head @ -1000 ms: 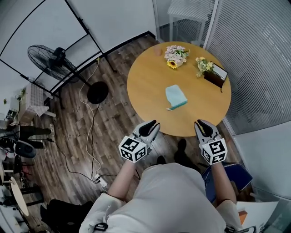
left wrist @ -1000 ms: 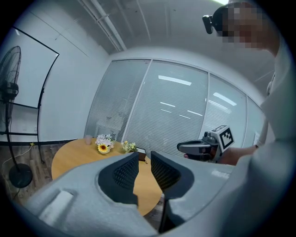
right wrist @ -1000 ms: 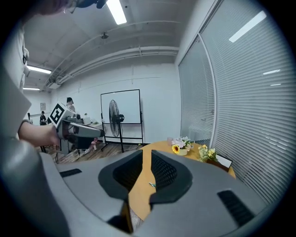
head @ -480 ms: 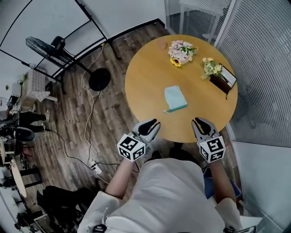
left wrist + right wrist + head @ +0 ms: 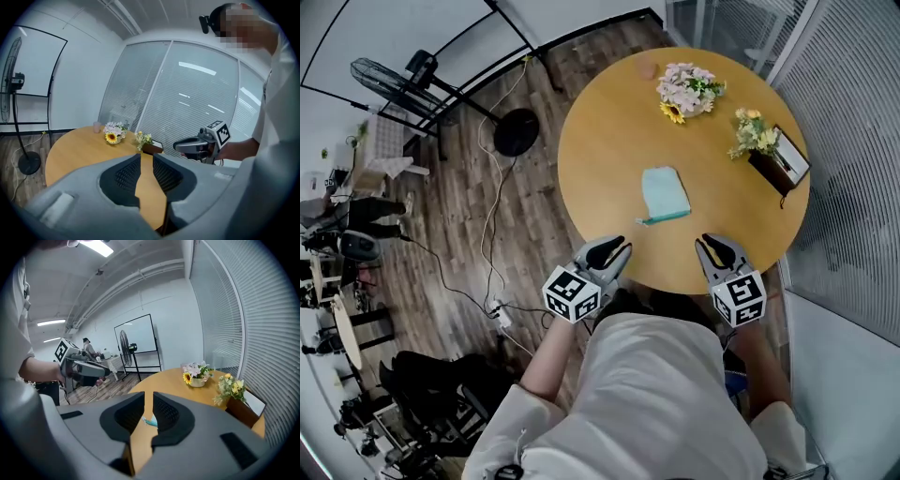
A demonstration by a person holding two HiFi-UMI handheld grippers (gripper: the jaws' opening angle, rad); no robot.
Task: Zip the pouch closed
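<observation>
— Pouch [image 5: 665, 194]: where does it lie?
— Flat on the round counter [image 5: 605, 141], ahead of both pairs of fingers and well apart from them. It is pale blue-green, and its darker teal edge faces the fingers.
— And the left gripper [image 5: 614, 249]?
— At the counter's near rim. Its fingers [image 5: 124, 176] stand a narrow slit apart with nothing between them, only counter showing through.
— The right gripper [image 5: 710, 247]?
— Much the same: its fingers [image 5: 171, 416] are slightly parted and empty, and a bit of the pouch shows through the gap, far ahead.
— Any print to read?
— Black-and-white square markers on the cube [image 5: 572, 294] behind the left fingers and the cube [image 5: 741, 300] behind the right. A flower bunch [image 5: 687, 91] stands beyond the pouch.
</observation>
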